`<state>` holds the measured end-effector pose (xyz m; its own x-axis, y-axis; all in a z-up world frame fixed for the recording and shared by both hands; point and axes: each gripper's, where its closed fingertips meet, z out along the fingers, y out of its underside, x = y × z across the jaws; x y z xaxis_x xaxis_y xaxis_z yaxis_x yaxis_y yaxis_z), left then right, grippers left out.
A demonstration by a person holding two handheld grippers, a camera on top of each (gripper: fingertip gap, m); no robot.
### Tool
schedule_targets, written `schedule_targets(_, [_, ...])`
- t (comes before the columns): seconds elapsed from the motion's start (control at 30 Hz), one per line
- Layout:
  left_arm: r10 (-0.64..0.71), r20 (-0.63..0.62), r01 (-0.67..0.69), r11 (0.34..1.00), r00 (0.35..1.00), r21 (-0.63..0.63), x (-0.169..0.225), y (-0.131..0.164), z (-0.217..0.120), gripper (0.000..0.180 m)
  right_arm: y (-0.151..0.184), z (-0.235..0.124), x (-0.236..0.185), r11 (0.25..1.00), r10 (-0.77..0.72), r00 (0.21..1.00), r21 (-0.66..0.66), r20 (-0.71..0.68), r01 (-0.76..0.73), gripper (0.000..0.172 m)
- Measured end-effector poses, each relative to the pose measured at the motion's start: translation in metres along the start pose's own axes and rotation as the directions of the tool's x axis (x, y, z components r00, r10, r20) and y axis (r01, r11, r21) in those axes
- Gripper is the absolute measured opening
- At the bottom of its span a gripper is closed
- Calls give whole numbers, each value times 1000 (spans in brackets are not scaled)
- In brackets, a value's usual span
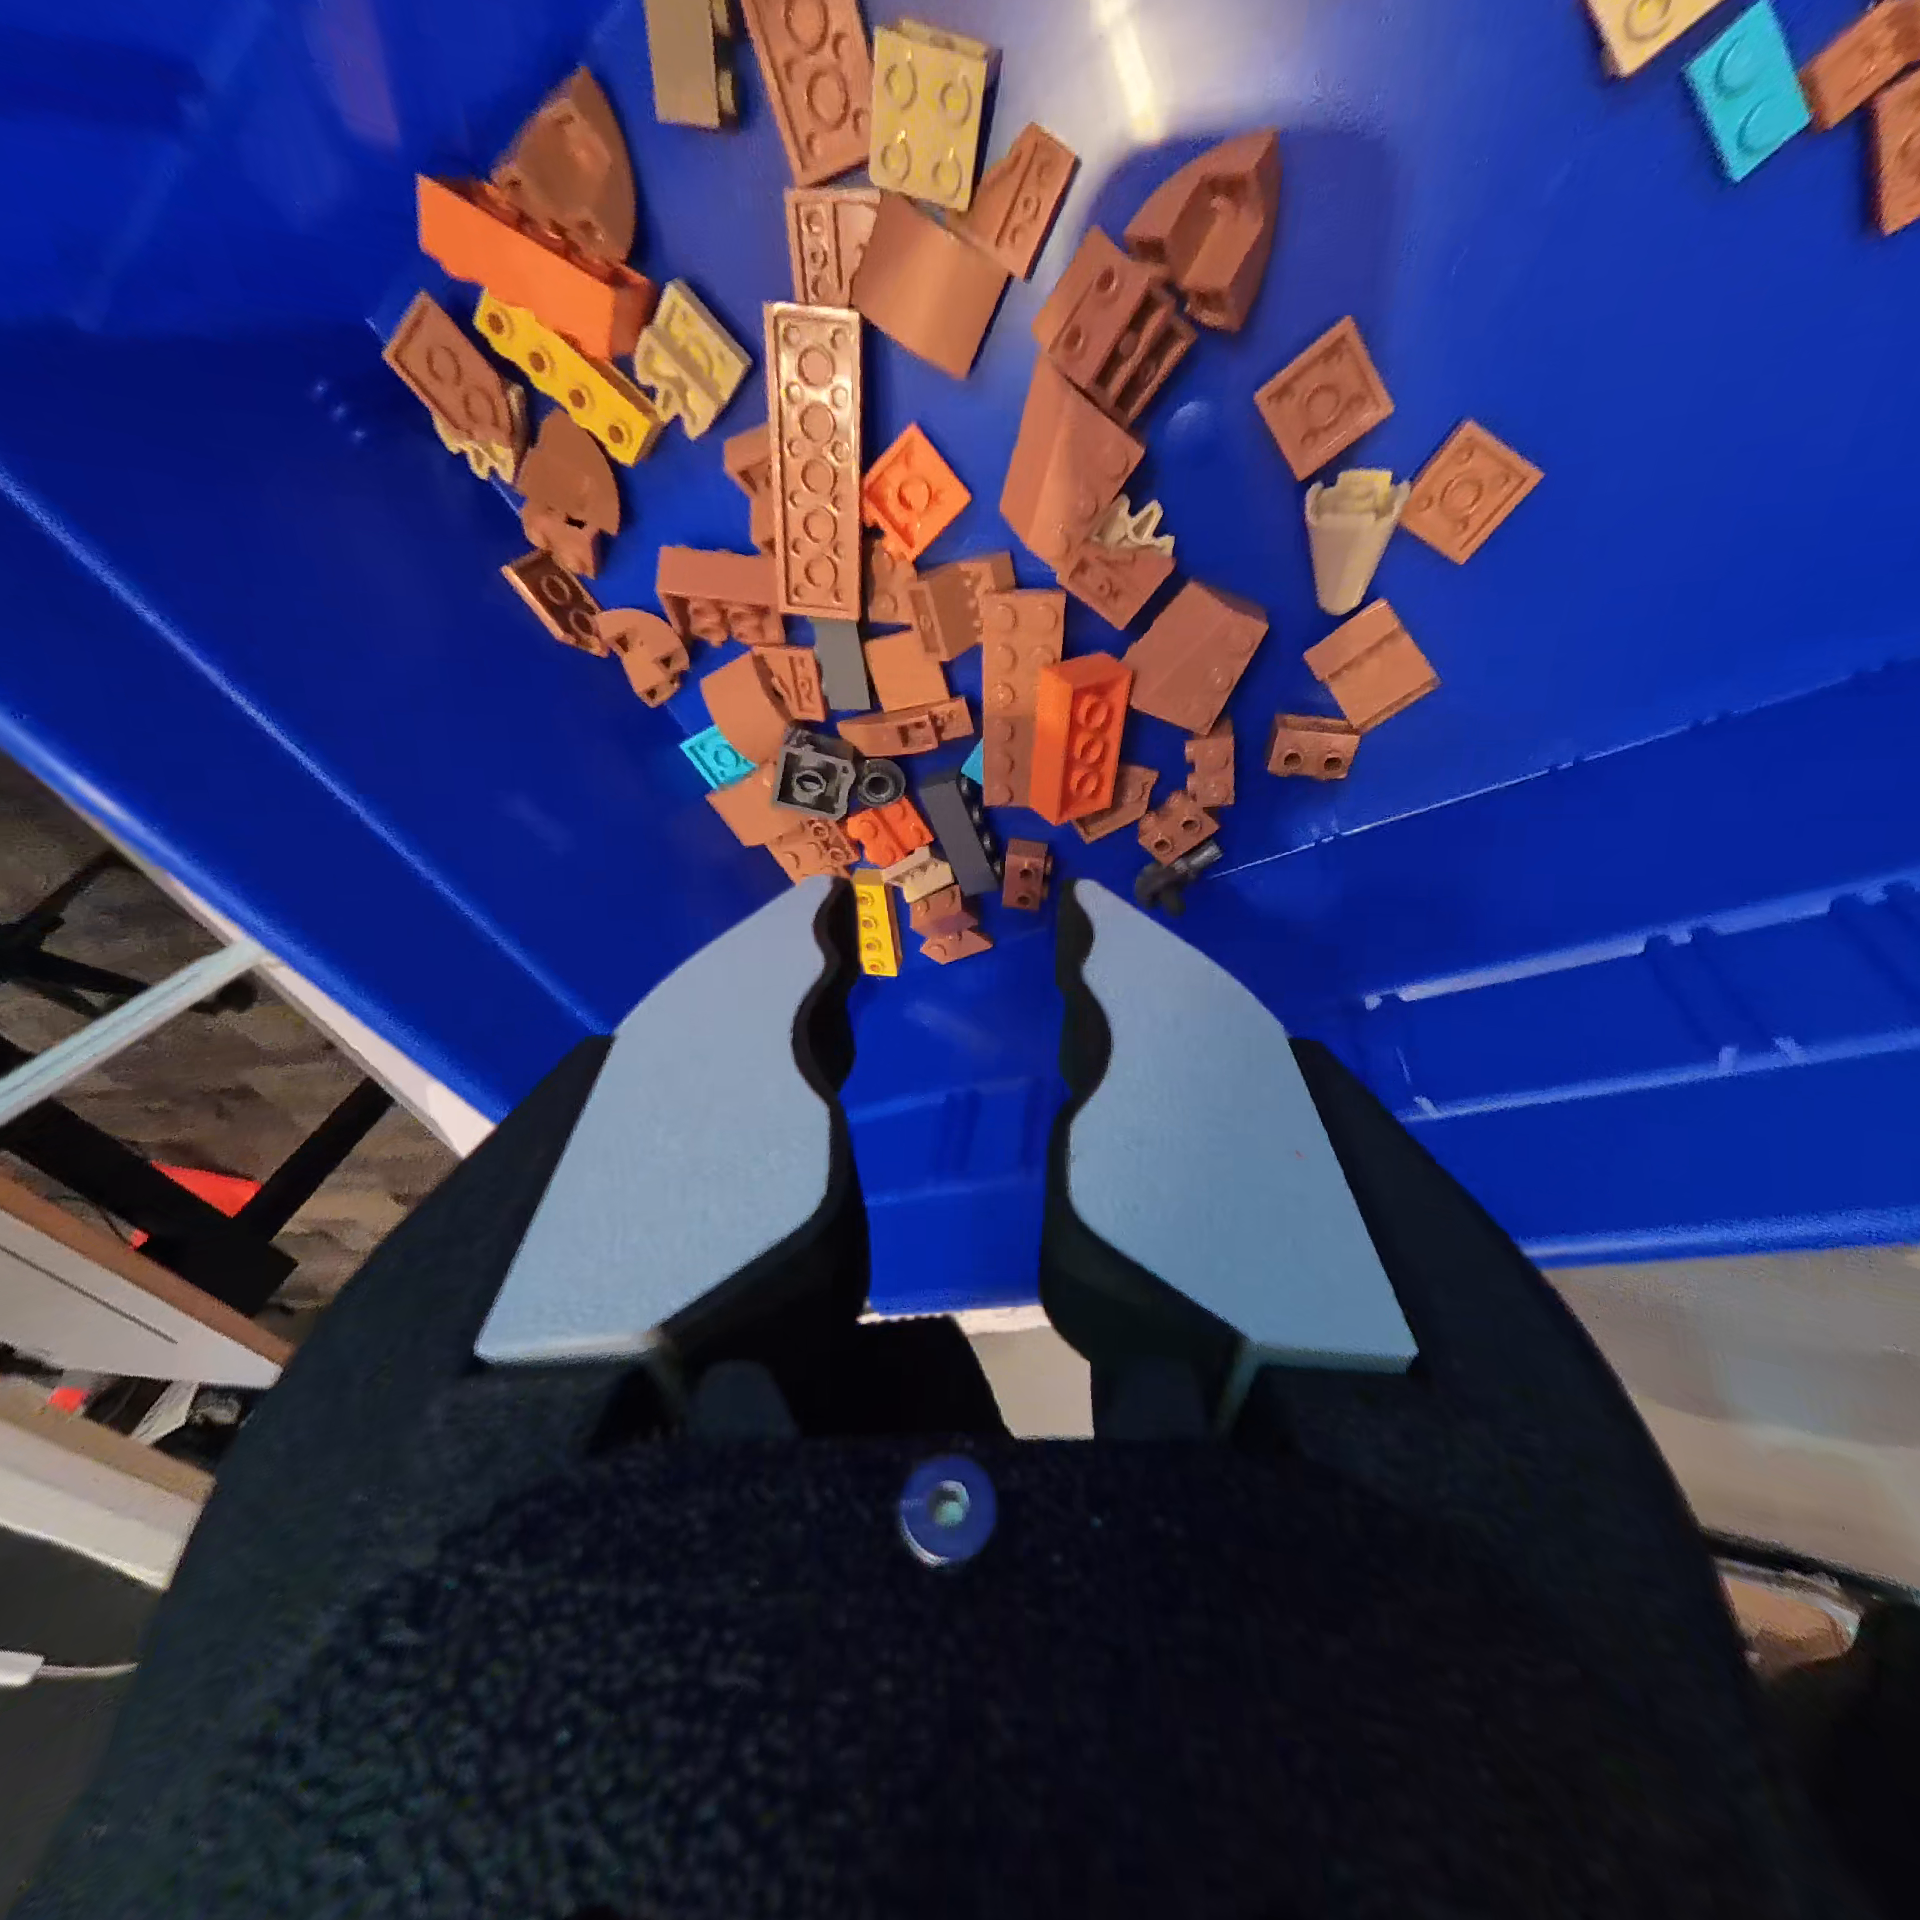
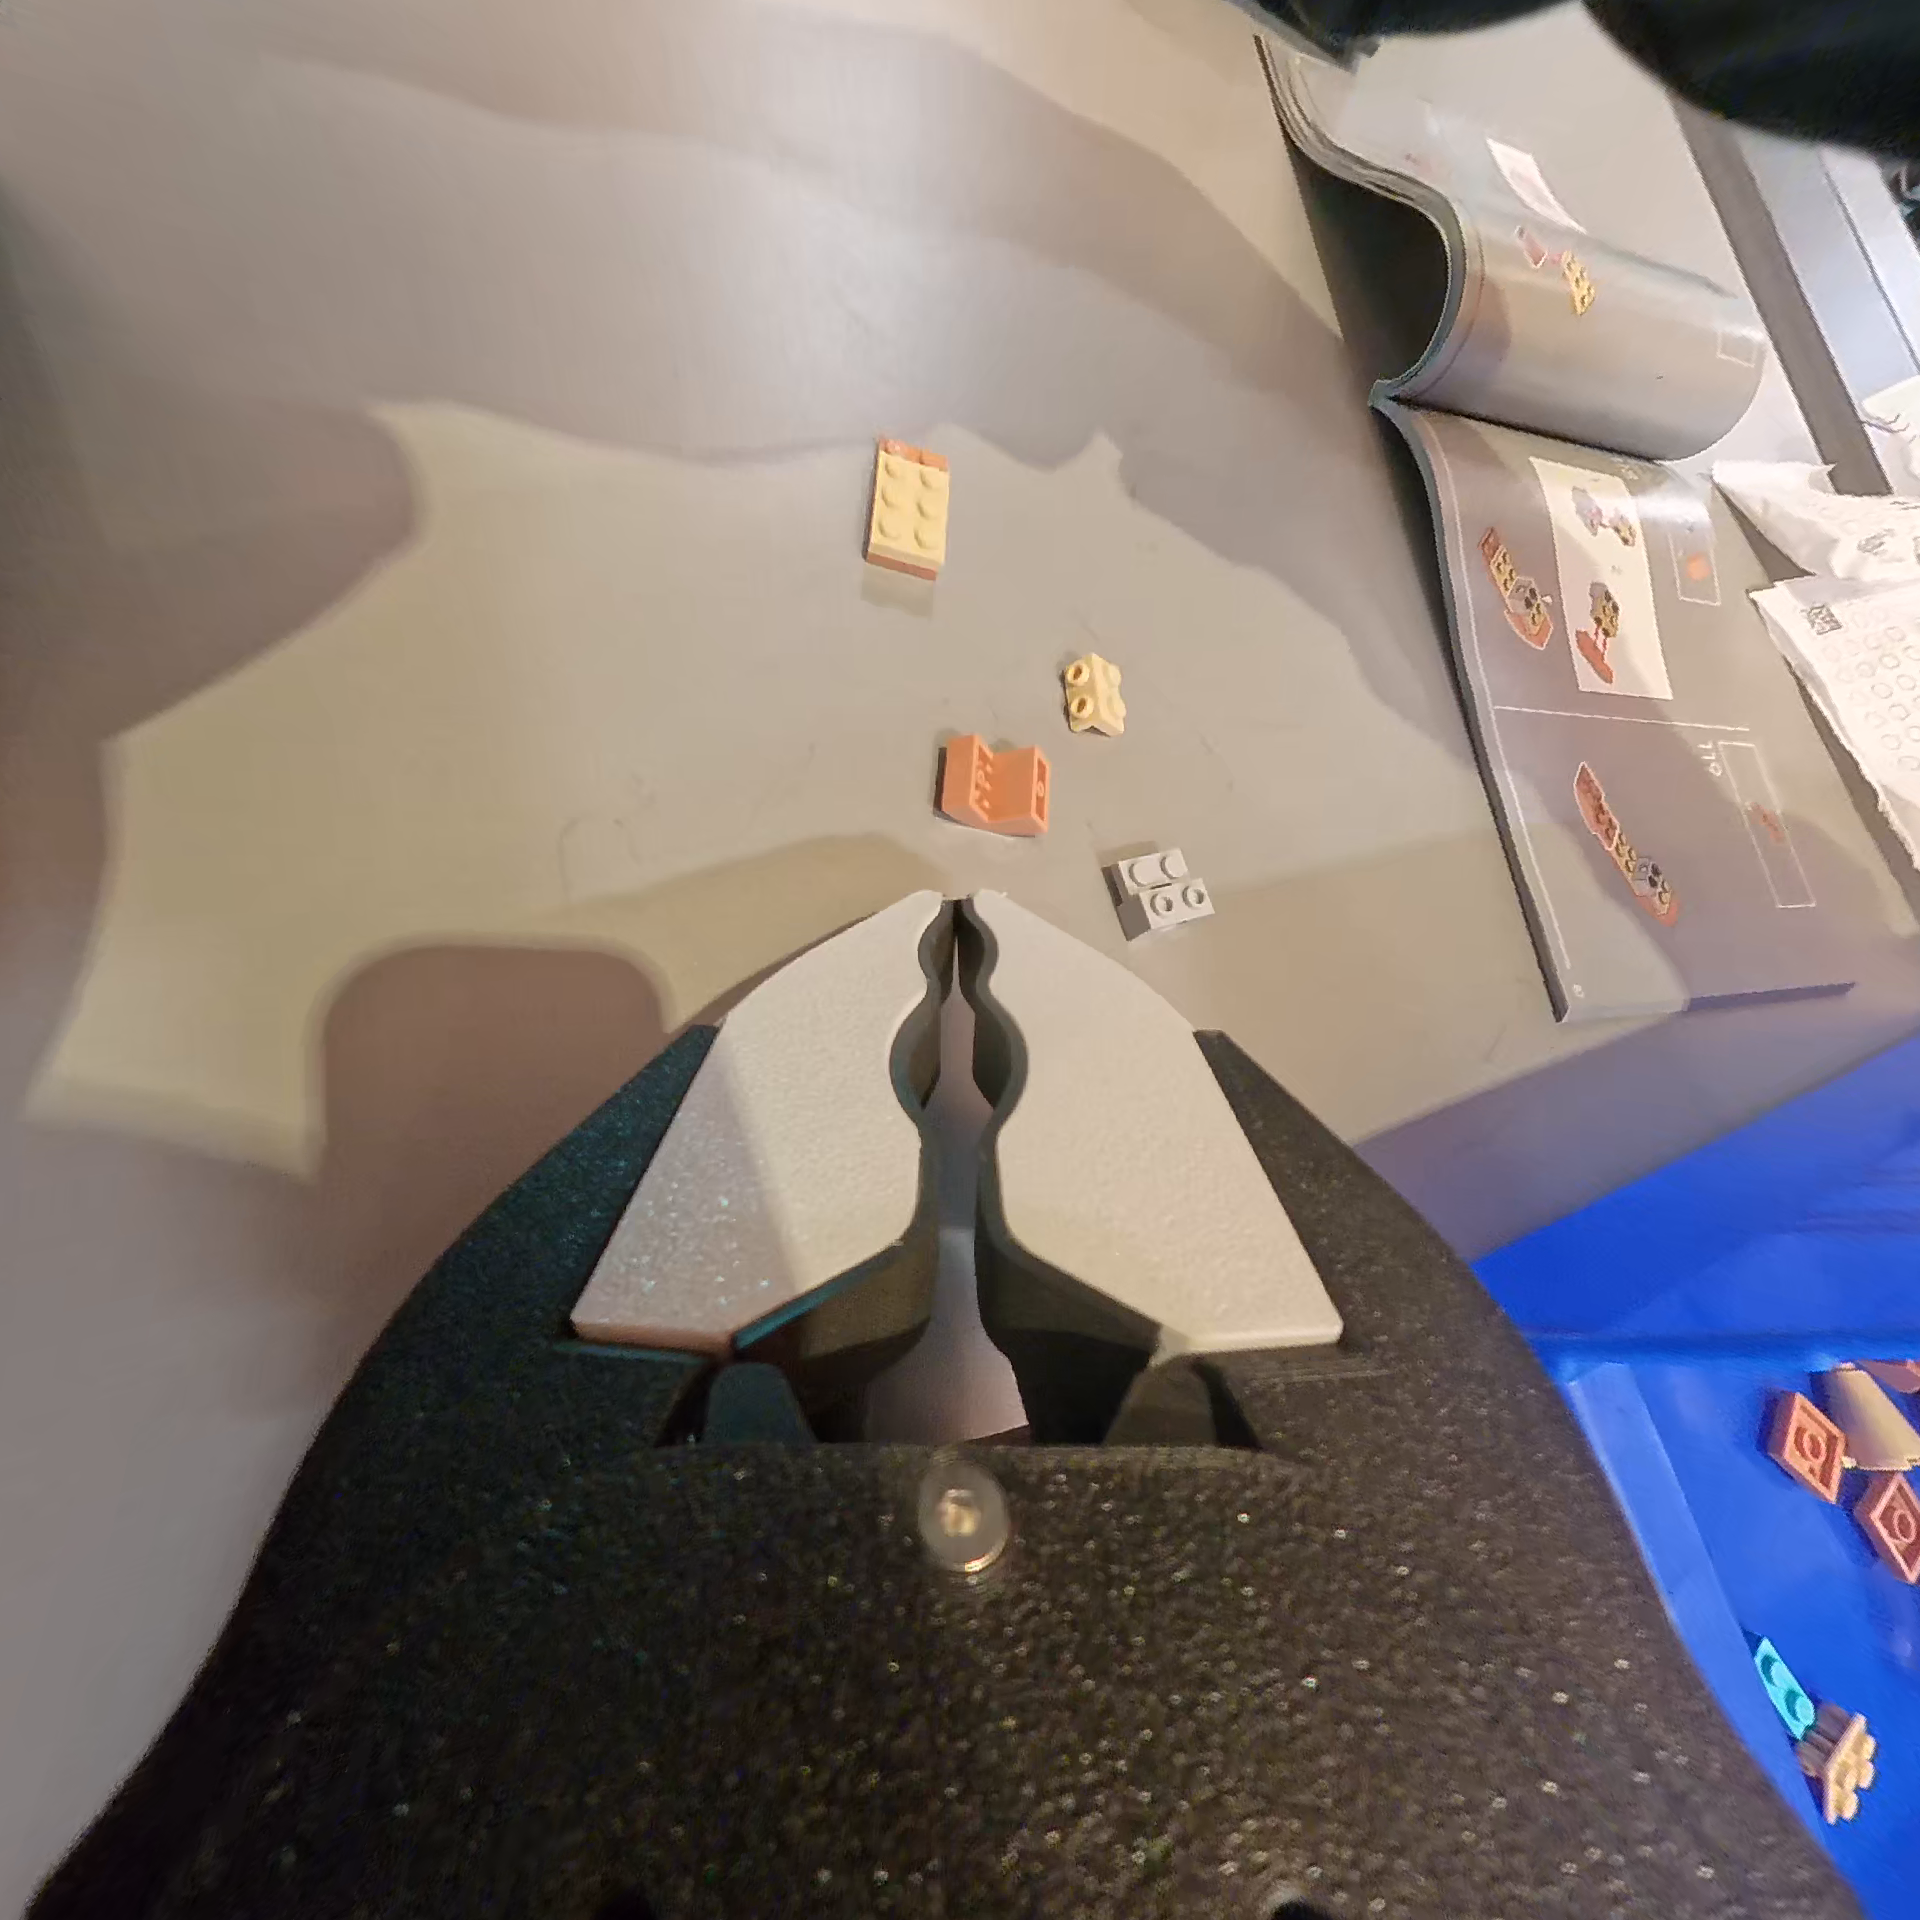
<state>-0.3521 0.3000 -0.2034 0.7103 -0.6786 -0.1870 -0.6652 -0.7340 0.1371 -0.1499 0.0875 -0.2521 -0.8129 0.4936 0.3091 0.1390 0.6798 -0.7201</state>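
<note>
My left gripper [image 1: 951,888] is open over a blue bin [image 1: 312,520] that holds a heap of brown, orange, tan and grey bricks. A small yellow brick [image 1: 876,925] lies on the bin floor against the inner side of the left finger [image 1: 727,1039]. A small brown brick [image 1: 1029,871] lies just ahead of the tips, and the right finger stands apart from both. My right gripper [image 2: 961,899] is shut above a grey table [image 2: 520,312], with nothing between its tips. An orange-brown brick [image 2: 992,784] lies just ahead of it, and a grey bracket brick [image 2: 1162,888] lies to its right.
A tan plate on a brown one [image 2: 909,509] and a small tan brick [image 2: 1093,694] lie farther off on the table. An open instruction booklet [image 2: 1621,623] and paper bags [image 2: 1849,582] lie at the right. The blue bin's corner [image 2: 1662,1299] shows at the lower right. Across from one pair of fingers to the other is roughly 30 centimeters.
</note>
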Motion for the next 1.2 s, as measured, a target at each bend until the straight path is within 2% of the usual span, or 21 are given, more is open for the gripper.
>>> schedule_targets(0.1, [11, -15, -9, 995, 1000, 101, 7, -8, -14, 35, 0, 0, 0, 1000, -1, 1000, 0, -1, 1, 0])
schedule_targets(0.2, [81, -82, -53, 953, 993, 297, 33, -22, -42, 28, 0, 0, -1, 1000, -1, 1000, 0, -1, 1, 0])
schedule_targets(0.33, [309, -104, -191, 783, 945, 592, 93, -20, -98, 1, 0, 0, -1, 1000, -1, 1000, 1, -1, 1, 0])
schedule_targets(0.4, [376, -88, -229, 715, 922, 660, 121, -9, -114, 0, 0, 0, -1, 1000, -2, 1000, 1, -2, 2, 0])
schedule_targets(0.5, [381, -81, -230, 700, 921, 676, 148, 3, -116, 0, -1, 0, -1, 1000, -1, 1000, 0, -1, 1, 0])
schedule_targets(0.57, [368, -78, -231, 720, 927, 654, 158, 10, -110, 0, -1, 0, -2, 1000, 0, 1000, 0, -1, 0, 0])
schedule_targets(0.73, [304, -55, -213, 774, 951, 596, 151, 15, -101, 0, -1, 0, -2, 1000, 0, 1000, -1, -1, 0, 0])
schedule_targets(0.97, [196, -21, -151, 818, 980, 555, 103, -2, -91, 10, -1, 0, -3, 1000, 1, 1000, 0, 1, -1, 0])
schedule_targets(1.2, [55, 4, -50, 871, 998, 488, 42, -14, -62, 11, -1, 0, -3, 1000, 5, 1000, 0, 5, -5, 0])
